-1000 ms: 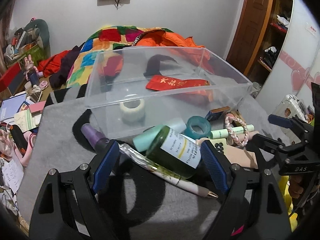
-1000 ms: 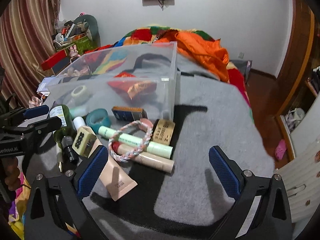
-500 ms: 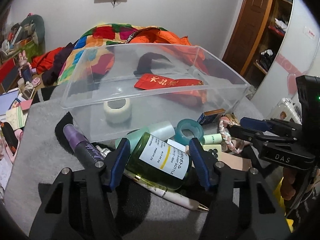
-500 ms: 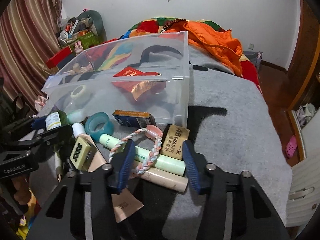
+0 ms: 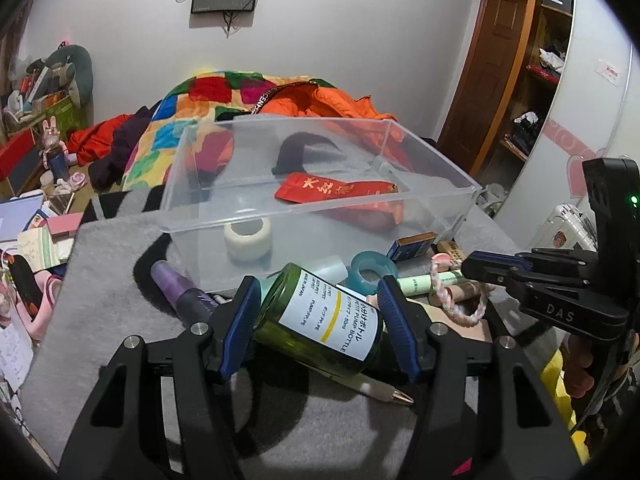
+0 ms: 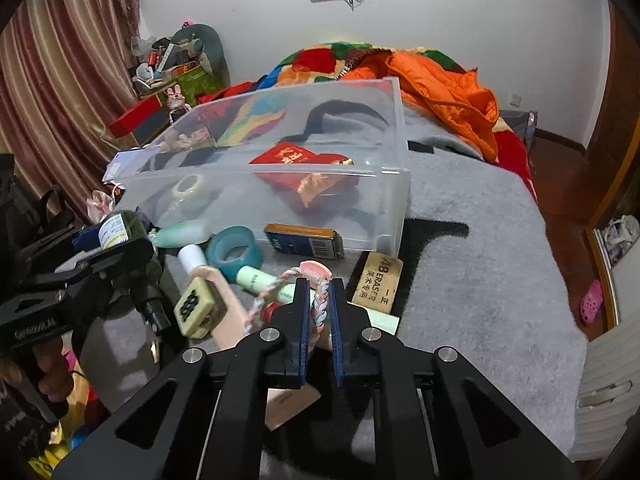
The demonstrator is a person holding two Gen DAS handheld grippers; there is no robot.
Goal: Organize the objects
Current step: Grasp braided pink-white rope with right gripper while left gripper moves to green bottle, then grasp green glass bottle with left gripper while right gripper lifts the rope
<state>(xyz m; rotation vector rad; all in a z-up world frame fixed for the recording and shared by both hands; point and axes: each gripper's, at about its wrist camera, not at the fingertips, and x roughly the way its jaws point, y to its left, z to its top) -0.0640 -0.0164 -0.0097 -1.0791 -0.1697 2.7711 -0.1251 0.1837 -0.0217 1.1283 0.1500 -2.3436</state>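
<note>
Both grips newly closed: left hand-held gripper (image 5: 318,320) pinches green bottle (image 5: 320,320), frame centre; right hand-held gripper (image 6: 319,312) pinches braided rope ring (image 6: 320,300); both ready for clear bin (image 6: 384,216) behind

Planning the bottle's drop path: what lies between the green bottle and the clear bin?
In the left wrist view, a mint tube lies between the green bottle and the clear bin.

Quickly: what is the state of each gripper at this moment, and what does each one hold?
Left gripper: closed on the dark green glass pump bottle.
Right gripper: closed on the pink-and-white braided rope ring.
</note>
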